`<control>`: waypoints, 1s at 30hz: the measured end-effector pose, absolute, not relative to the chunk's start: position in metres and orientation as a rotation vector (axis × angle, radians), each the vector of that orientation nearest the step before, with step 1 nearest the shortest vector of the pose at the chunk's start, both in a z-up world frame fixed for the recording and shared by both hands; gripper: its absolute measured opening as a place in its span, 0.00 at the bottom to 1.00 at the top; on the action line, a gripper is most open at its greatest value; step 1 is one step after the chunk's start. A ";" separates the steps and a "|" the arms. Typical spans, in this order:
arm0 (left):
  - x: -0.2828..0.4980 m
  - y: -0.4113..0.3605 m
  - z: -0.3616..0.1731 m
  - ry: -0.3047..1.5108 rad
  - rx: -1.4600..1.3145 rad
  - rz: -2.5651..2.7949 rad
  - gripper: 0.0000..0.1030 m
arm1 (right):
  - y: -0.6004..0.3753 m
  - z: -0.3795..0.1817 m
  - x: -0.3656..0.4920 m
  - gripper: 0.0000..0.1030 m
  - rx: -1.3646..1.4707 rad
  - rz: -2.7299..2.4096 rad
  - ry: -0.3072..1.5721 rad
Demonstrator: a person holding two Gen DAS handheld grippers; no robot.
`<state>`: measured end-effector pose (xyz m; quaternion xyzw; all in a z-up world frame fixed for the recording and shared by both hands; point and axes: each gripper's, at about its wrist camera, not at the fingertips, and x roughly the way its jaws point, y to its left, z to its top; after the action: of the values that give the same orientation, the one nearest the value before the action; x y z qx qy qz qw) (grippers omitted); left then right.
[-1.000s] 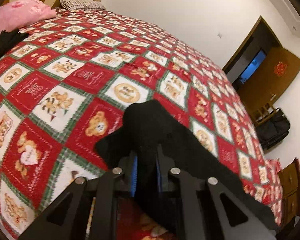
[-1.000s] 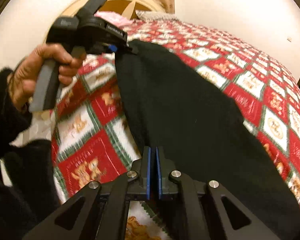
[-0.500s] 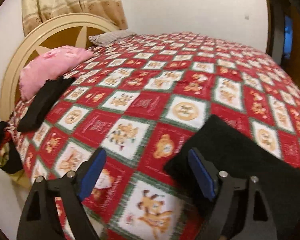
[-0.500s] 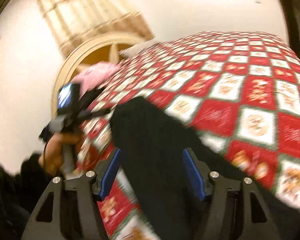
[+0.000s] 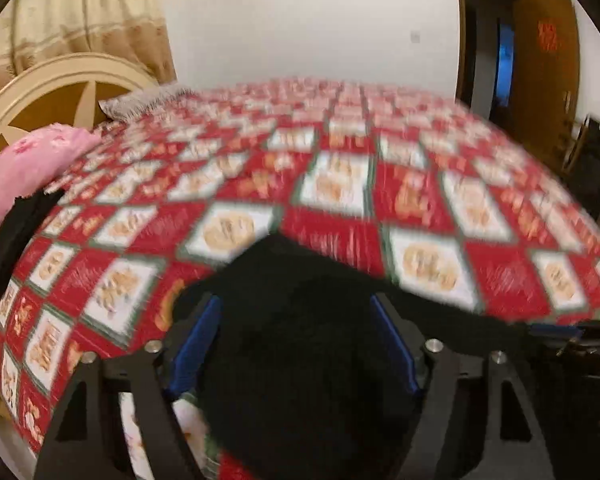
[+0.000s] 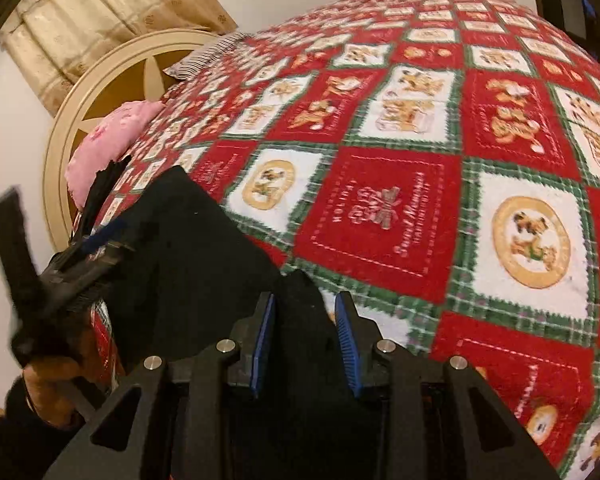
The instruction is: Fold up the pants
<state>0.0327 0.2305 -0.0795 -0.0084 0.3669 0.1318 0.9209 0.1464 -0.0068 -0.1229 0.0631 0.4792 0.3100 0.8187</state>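
One second earlier, both of my claws were pinched on the black pants and held an edge of the cloth above the bed. Half a second earlier, both had spread and let the cloth go. At this moment the release was complete: the pants lay in a flat black slab on the red checked blanket, near the edge of the bed closest to me.

State of the left claw: spread wide, holding nothing. Its two blue pads stood well apart, with the dark cloth lying below and between them. The left view was blurred, so I could not tell whether the pads touched the cloth.

State of the right claw: spread, though less widely than the left, and pinching nothing. A raised corner of the pants stood up between its blue pads; contact with either pad could not be confirmed.

In the right view the left claw appeared at the far left, in my left hand, just beside the other end of the slab.

Judgement: one fold had been laid down and released. The slab looked like several layers, so the task was probably well advanced; a further fold or a smoothing pass might remain. A second dark garment lay beside the pink pillow, well apart from the work.
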 end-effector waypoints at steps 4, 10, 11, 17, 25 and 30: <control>0.034 0.226 -0.098 0.795 0.064 0.301 0.74 | -0.003 -0.123 0.146 0.13 0.102 0.652 1.031; 0.030 0.228 -0.101 0.787 0.032 0.294 0.75 | -0.032 -0.120 0.145 0.10 0.333 0.557 0.981; 0.030 0.227 -0.102 0.786 0.029 0.293 0.75 | -0.036 -0.126 0.146 0.09 0.375 0.534 0.988; 0.031 0.226 -0.105 0.789 0.042 0.298 0.75 | -0.041 -0.139 0.150 0.10 0.460 0.516 0.984; 0.032 0.217 -0.093 0.825 0.081 0.317 0.76 | -0.077 -0.085 0.119 0.31 0.444 0.384 0.860; 0.027 0.206 -0.078 0.812 0.092 0.295 0.78 | -0.084 -0.061 0.064 0.33 0.194 0.415 0.833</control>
<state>0.0266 0.2061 -0.0778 0.0445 0.3934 0.1429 0.9071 0.0636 -0.0836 -0.0611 0.0936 0.4010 0.1999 0.8891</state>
